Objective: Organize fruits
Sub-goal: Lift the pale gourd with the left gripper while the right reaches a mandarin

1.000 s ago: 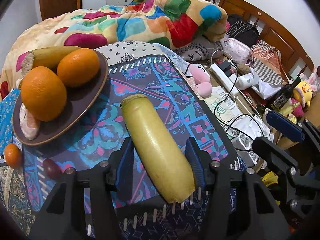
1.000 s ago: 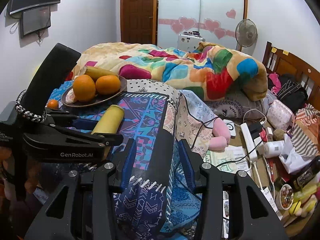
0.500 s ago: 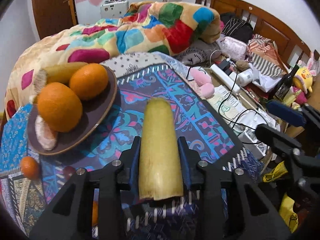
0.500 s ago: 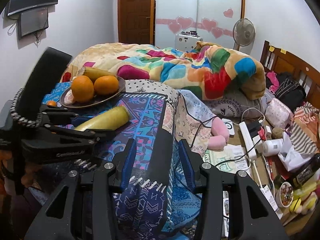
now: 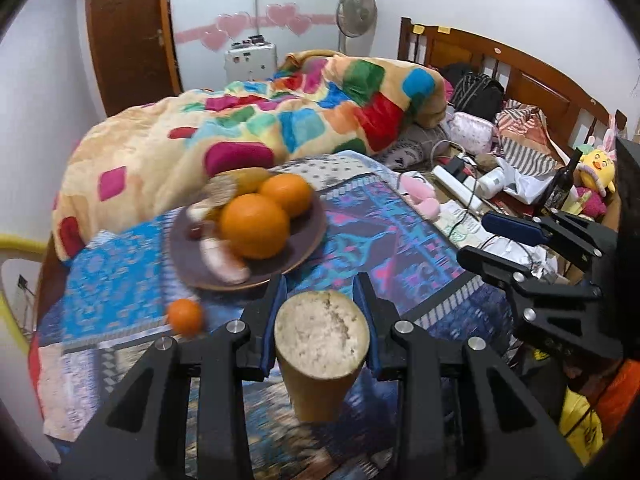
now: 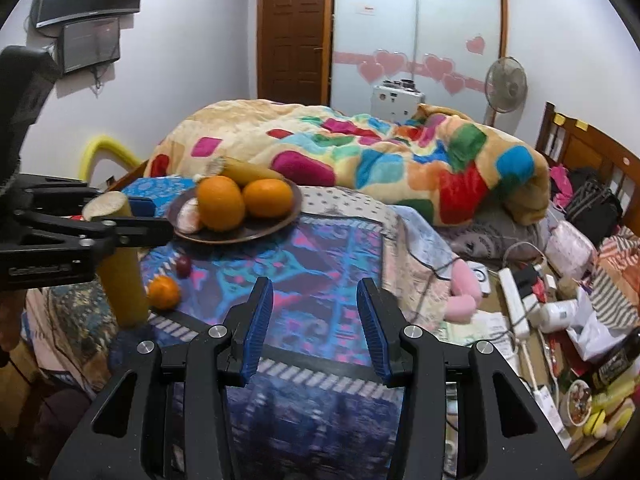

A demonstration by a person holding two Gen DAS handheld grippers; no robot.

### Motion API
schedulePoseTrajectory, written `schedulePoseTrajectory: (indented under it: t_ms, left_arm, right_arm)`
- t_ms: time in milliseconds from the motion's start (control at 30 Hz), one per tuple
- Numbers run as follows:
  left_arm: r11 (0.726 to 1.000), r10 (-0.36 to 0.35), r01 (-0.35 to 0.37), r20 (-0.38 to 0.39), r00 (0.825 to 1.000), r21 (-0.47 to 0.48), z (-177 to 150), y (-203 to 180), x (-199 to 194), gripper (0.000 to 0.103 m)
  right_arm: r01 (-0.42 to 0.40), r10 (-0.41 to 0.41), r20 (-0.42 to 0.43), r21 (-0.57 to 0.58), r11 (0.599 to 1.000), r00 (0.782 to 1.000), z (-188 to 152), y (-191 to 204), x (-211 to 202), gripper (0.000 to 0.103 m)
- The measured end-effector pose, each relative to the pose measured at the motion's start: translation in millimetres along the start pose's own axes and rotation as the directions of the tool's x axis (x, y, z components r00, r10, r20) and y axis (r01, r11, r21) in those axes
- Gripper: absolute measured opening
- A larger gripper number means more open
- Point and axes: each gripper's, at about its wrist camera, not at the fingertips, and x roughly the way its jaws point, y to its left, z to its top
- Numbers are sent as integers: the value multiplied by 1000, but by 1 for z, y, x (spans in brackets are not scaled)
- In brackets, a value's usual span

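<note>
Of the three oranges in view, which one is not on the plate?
The small orange lying on the patterned cloth beside a dark red fruit. The two larger oranges sit together on the brown plate.

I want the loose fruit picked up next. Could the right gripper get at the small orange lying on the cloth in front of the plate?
Probably yes. The right gripper is empty, jaws apart, and the small orange sits uncovered, though the yellow stalk hanging from the left gripper crowds one side.
</note>
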Motion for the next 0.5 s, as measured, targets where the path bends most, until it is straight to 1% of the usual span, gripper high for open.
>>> schedulePoseTrajectory:
  t_ms: [133,333,367,400,467,500]
  left_arm:
    - [999,43,-43,-6,999,-5,-19,28,-10,34]
    - [993,77,-80,-44,996,-89,-37,84,-7,34]
    - [991,76,-80,-45,996,-104,-39,90,-6,34]
    - [990,51,-56,-41,998,-129,-39,100,-5,34]
    - [985,32,-38,-38,999,-166,-36,109,-3,34]
    - [985,29,-34,-33,999,-167,-35,110,0,34]
  right_arm:
    - [-47,47,-14,-17,999,999,3,23,14,40]
    - [-100,98,-40,-46,994,994,4,52,33,40]
    - [-108,106,-43,-49,993,993,5,56,36,40]
    - [-116,114,-44,-49,992,993,5,60,38,40]
    - [-130,127,-49,-50,990,991,6,64,40,40]
    - [-133,130,-51,-52,990,990,6,67,42,40]
